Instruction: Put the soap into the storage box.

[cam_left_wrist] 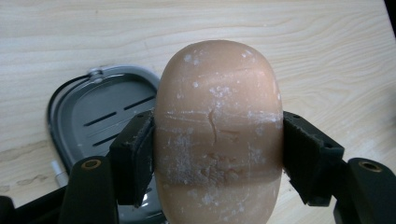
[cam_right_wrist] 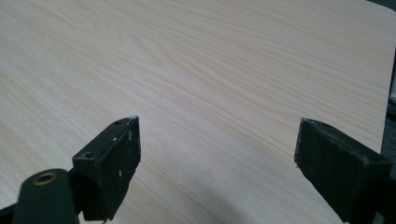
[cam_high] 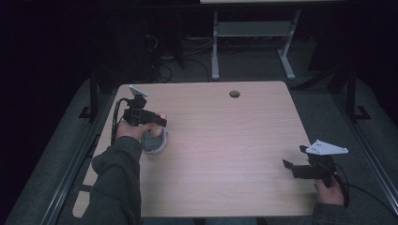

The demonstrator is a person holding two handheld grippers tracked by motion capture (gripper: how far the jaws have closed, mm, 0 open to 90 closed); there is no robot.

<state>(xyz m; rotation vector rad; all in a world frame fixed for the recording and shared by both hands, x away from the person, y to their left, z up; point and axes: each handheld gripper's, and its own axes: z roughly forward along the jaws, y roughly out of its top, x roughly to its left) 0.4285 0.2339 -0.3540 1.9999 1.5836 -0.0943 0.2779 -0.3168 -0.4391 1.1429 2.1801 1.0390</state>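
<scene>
A tan oval bar of soap (cam_left_wrist: 218, 130), scuffed with white marks, is held between the two black pads of my left gripper (cam_left_wrist: 218, 154), which is shut on it. Below and left of the soap lies a grey soap dish (cam_left_wrist: 100, 109) with drain slots, on the wooden table. In the high view my left gripper (cam_high: 152, 123) hovers over the grey soap dish (cam_high: 156, 143) at the table's left side. My right gripper (cam_high: 287, 165) is at the table's right front, held above the bare wood, jaws wide apart with nothing between its fingertips (cam_right_wrist: 119, 158).
The light wooden table (cam_high: 225, 140) has a round cable hole (cam_high: 234, 93) near its far edge. Beyond it a white desk frame (cam_high: 253, 42) stands on dark carpet. Dark metal rails run along both sides of the table.
</scene>
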